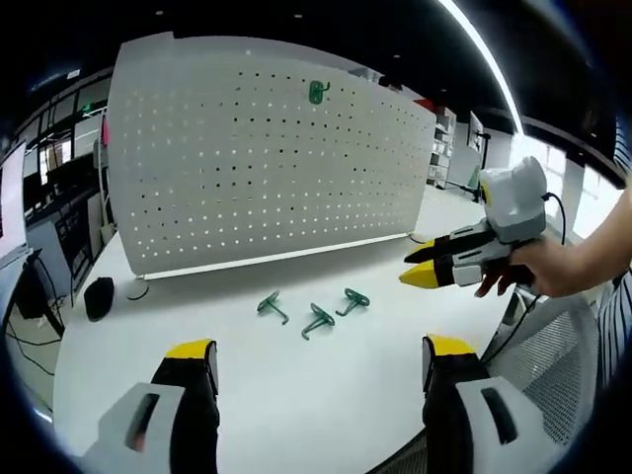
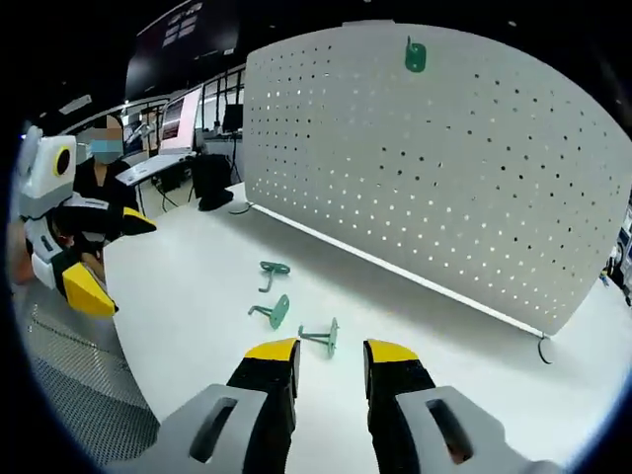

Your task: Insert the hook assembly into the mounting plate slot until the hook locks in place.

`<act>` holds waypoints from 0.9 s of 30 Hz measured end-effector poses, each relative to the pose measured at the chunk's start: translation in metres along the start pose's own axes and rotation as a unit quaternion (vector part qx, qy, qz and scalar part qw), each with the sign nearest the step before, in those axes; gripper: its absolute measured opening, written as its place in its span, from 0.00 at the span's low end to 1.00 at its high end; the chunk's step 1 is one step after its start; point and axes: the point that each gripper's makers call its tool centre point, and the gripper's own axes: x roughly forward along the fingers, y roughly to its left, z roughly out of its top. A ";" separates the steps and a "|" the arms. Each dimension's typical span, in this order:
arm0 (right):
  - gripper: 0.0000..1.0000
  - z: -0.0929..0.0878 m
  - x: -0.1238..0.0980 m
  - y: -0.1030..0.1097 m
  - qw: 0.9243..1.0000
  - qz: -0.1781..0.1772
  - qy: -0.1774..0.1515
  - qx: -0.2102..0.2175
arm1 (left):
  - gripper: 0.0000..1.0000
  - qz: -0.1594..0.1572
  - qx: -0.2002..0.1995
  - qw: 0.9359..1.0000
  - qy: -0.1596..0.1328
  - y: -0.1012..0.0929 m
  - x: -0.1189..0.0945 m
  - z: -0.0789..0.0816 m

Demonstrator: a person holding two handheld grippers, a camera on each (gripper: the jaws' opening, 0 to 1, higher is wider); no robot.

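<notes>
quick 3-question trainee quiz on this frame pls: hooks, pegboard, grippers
1. How many green hooks lie loose on the white table?
2. True or false: one green hook already hangs near the top of the pegboard.
3. The left gripper is: A) shut on a hook, B) open and empty, C) touching the pegboard.

Key: 1) three; 2) true; 3) B. The right gripper is open and empty too.
</notes>
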 end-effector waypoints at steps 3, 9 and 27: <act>0.23 -0.008 0.007 0.002 1.000 0.013 0.022 -0.003 | 0.87 0.003 -0.003 1.000 0.000 0.002 -0.001 0.000; 0.23 -0.014 0.023 0.008 0.998 0.032 0.053 -0.001 | 0.88 0.002 -0.009 1.000 0.002 0.002 0.000 -0.001; 0.20 -0.027 0.062 0.003 0.993 0.047 0.109 -0.002 | 0.86 0.005 -0.022 1.000 0.006 0.005 -0.001 -0.003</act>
